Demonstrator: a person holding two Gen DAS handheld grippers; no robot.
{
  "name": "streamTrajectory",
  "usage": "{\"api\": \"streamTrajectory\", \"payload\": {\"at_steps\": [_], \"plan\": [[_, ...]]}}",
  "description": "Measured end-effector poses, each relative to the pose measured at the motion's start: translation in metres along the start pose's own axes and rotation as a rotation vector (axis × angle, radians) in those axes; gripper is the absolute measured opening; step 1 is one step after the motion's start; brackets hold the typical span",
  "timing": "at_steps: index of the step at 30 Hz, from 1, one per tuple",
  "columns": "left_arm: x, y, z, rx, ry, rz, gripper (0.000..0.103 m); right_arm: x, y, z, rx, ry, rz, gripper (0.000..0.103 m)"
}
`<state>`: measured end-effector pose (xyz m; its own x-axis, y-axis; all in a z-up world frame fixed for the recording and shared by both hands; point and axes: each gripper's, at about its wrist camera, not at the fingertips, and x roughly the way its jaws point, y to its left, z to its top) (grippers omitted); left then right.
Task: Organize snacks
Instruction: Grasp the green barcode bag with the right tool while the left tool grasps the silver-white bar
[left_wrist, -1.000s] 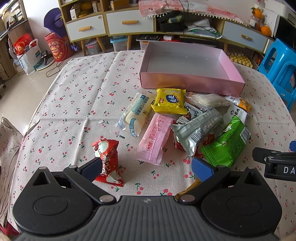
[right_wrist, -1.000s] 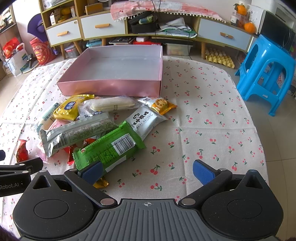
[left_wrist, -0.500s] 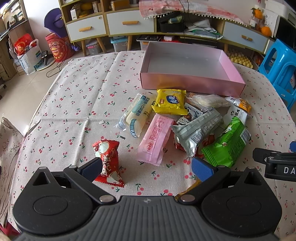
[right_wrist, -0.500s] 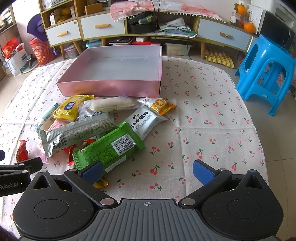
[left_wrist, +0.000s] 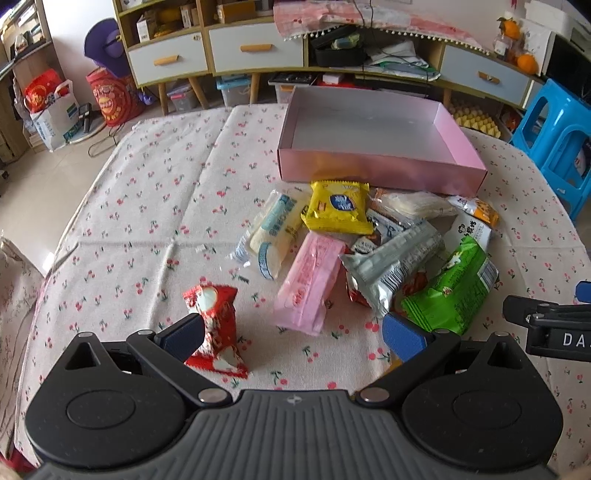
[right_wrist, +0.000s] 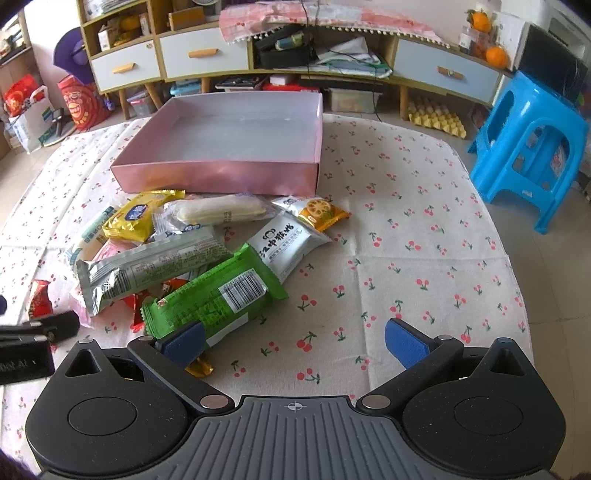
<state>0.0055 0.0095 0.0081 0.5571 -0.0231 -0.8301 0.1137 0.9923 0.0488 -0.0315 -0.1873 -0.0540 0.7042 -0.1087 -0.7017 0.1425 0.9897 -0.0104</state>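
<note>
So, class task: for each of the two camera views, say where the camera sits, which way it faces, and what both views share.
Left wrist: sits on the left gripper, facing forward over the cherry-print tablecloth at the red snack packet; its own open fingers show, plus the other gripper's tip at right.
Right wrist: sits on the right gripper, facing the green snack packet; open fingers show, left gripper's tip at left.
Shared: the empty pink cardboard box, the snack pile and the blue plastic stool.

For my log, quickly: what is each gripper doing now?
Left gripper: open, holding nothing; red snack beside its left finger.
Right gripper: open, holding nothing.
</note>
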Motion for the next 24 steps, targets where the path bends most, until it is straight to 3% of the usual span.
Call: {"api": "streamTrajectory", "payload": {"at_steps": [5, 10, 12, 17, 19, 22, 24], "plan": [[-0.002, -0.004, 0.008, 0.080, -0.038, -0.032, 0.103, 0.005, -0.001, 0.009, -0.008, 0.020, 0.030, 0.103], [0.005, -0.007, 0.030, 0.124, 0.002, -0.149, 0.097, 0.014, -0.013, 0.037, 0.106, 0.127, 0.147, 0.103], [0.011, -0.010, 0.039, 0.142, 0.014, -0.201, 0.087, 0.023, -0.015, 0.044, 0.151, 0.182, 0.192, 0.103], [0.028, -0.012, 0.041, 0.151, 0.006, -0.337, 0.080, 0.049, -0.024, 0.034, 0.317, 0.240, 0.310, 0.103], [0.032, -0.015, 0.044, 0.165, 0.018, -0.383, 0.075, 0.062, -0.028, 0.029, 0.412, 0.314, 0.367, 0.102], [0.036, -0.021, 0.044, 0.219, 0.008, -0.406, 0.067, 0.068, -0.029, 0.028, 0.468, 0.319, 0.386, 0.096], [0.040, -0.025, 0.044, 0.237, 0.016, -0.415, 0.055, 0.070, -0.028, 0.028, 0.483, 0.322, 0.391, 0.088]]}}
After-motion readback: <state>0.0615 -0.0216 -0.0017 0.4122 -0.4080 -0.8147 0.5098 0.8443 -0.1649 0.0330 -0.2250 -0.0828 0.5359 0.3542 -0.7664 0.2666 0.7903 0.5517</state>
